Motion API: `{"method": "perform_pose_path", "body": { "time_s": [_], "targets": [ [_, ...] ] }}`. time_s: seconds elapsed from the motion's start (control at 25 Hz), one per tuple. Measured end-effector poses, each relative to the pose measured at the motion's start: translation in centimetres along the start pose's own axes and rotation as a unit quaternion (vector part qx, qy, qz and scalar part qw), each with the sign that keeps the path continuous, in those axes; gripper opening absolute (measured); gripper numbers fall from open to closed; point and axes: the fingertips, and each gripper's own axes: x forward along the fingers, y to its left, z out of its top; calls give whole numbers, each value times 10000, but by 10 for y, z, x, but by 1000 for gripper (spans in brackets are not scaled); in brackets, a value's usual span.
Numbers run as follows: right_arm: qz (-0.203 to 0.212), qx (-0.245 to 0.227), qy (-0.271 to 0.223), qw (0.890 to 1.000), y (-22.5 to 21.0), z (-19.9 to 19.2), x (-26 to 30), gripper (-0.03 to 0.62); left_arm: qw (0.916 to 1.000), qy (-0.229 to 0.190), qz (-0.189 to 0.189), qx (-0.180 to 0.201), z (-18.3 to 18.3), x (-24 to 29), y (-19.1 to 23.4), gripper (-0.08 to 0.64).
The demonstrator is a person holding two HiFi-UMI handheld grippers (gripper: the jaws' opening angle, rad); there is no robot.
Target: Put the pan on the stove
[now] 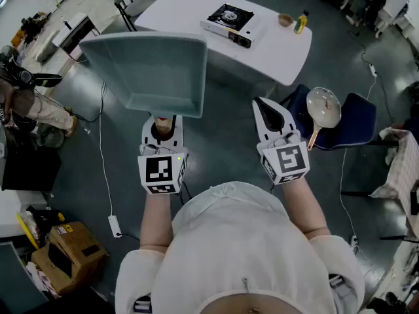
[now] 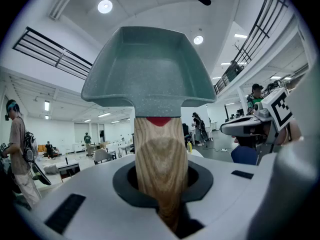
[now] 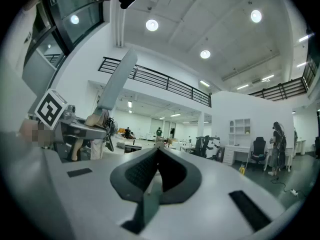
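Note:
In the head view a square grey-green pan (image 1: 149, 72) is held up in the air, well short of the white table (image 1: 183, 8). Its wooden handle (image 2: 160, 164) runs back between the jaws of my left gripper (image 1: 162, 129), which is shut on it. The left gripper view shows the pan (image 2: 150, 69) from behind, level above the handle. The portable gas stove (image 1: 228, 23) sits on the far table with nothing on its burner. My right gripper (image 1: 268, 110) hovers to the right of the pan, shut and holding nothing; its pads (image 3: 150, 171) meet.
A small bowl (image 1: 285, 19) and a yellow bottle (image 1: 300, 22) stand right of the stove. A light round pan (image 1: 323, 108) lies on a blue chair (image 1: 359, 120) at the right. A person (image 1: 29, 103) stands at the left, a cardboard box (image 1: 65, 250) lies at lower left.

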Motion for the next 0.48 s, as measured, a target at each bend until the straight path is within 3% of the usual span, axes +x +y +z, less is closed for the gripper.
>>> {"method": "perform_pose_path", "body": {
  "time_s": [0.48],
  "targets": [
    [-24,108,48,9999,22,-2,-9,2,9998,79,-60,-195,-12,-19,10,67]
  ]
}}
